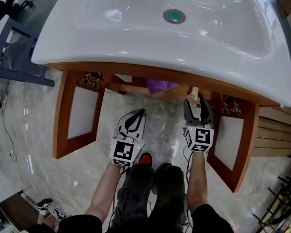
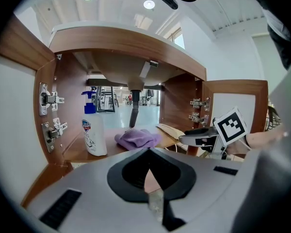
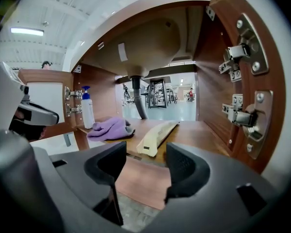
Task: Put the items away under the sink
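Your left gripper (image 1: 137, 114): jaws closed, empty | your right gripper (image 1: 199, 106): jaws apart, empty | purple cloth (image 3: 108, 128) at its 11 o'clock, on cabinet shelf (image 3: 196, 131)

Glossy marble floor (image 1: 34, 144), ceiling downlights (image 2: 149, 4)

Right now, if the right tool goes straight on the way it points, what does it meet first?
Probably the cream packet on the cabinet shelf, dead ahead of the right tool; depth is unclear.

Marble floor (image 1: 36, 130), dark blue frame (image 1: 19, 75)
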Demonstrator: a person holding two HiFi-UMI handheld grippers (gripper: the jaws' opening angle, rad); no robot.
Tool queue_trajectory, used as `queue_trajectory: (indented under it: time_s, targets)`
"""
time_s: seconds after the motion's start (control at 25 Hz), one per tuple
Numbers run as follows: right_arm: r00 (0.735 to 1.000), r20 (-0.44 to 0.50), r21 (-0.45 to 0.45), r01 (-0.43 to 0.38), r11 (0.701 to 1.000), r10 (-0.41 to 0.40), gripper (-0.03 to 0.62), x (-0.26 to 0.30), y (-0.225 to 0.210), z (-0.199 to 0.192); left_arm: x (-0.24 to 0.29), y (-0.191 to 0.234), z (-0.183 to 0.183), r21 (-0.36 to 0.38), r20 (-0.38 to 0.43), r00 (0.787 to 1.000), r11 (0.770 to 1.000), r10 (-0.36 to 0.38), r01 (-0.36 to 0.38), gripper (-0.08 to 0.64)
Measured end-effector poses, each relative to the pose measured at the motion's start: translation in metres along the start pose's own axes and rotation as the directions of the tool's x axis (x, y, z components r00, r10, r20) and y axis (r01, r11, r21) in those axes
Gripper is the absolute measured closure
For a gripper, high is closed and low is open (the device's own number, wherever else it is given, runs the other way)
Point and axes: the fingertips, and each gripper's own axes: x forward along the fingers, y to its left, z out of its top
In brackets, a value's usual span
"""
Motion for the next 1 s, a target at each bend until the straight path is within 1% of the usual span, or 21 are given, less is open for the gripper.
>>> queue_trajectory:
  time_s: [0.28, 0.52, 0.68, 0.88, 1.0]
  targets:
    - [1.0, 0.003, 0.006, -0.028, 1.0, 0.028, 0.334, -0.011, 0.007, 0.011, -0.01, 0.001, 0.009, 0.0, 0.022, 1.0, 1.0, 0.01, -0.01, 0.554]
    - [0.997, 0.011, 0.003, -0.073, 0.997, 0.073, 0.336, -0.033, 0.02, 0.03, -0.027, -0.002, 0.03, -0.002, 0.04, 0.999, 1.0, 0.018, -0.018, 0.554]
    - [0.996, 0.015, -0.004, -0.092, 0.996, 0.092, 0.367, -0.054, 0.032, 0.051, -0.043, -0.005, 0.046, 0.005, 0.039, 0.999, 1.0, 0.026, -0.026, 0.554]
    - [0.995, 0.015, -0.019, -0.103, 0.995, 0.103, 0.427, -0.082, 0.041, 0.091, -0.067, -0.017, 0.089, 0.001, 0.044, 0.999, 1.0, 0.019, -0.019, 0.554]
    - [0.995, 0.021, -0.02, -0.099, 0.995, 0.099, 0.442, -0.099, 0.045, 0.123, -0.084, -0.022, 0.115, 0.008, 0.036, 0.999, 1.0, 0.015, -0.015, 0.554]
